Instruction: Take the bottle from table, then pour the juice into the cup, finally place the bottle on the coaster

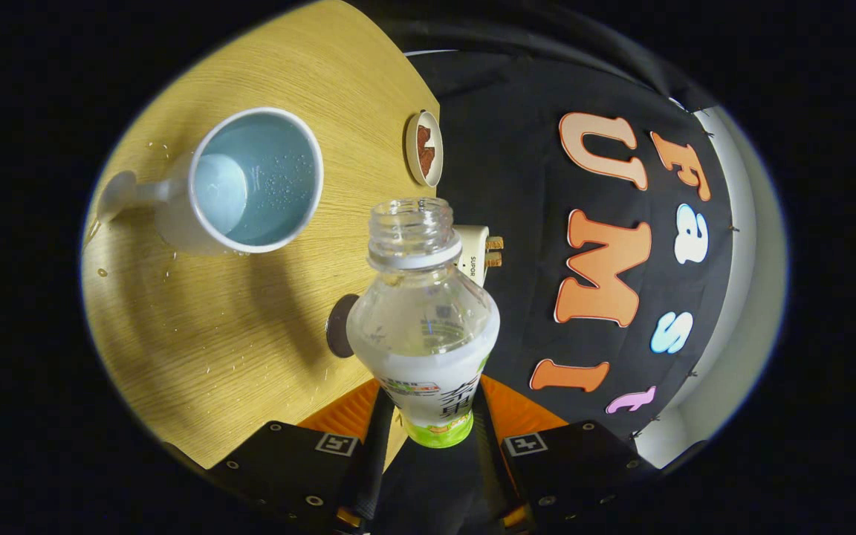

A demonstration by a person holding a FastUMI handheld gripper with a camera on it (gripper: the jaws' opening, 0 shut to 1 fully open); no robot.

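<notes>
Gripper [432,435]: both fingers clamped on the lower body of the bottle, one on each side; the whole tool is rolled over, so the table stands nearly on edge in its camera.
Bottle [423,319]: held between the fingers, uncapped, neck pointing away from them. Clear upper part looks almost empty, with only droplets on the inside; any liquid behind the label band cannot be told.
Dark disc [339,327]: flat on the table, just behind the bottle's shoulder, half hidden by it. Probably the coaster, though this is uncertain.
Table [250,357]: pale wood, scattered with small drops near the cup.
Cup [253,182]: white mug with a pale blue inside, beyond the fingers and well apart from the bottle mouth. A shallow pool of clear liquid with bubbles sits in it.
Step in hand: judged to be the end of the pour or the turn back. Keep the grip firm and level the bottle slowly to avoid drips, then set it squarely on the disc.
Small dish [423,148]: at the table's far edge, holding something reddish-brown.
White plug-like item [475,253]: directly behind the bottle neck.
</notes>
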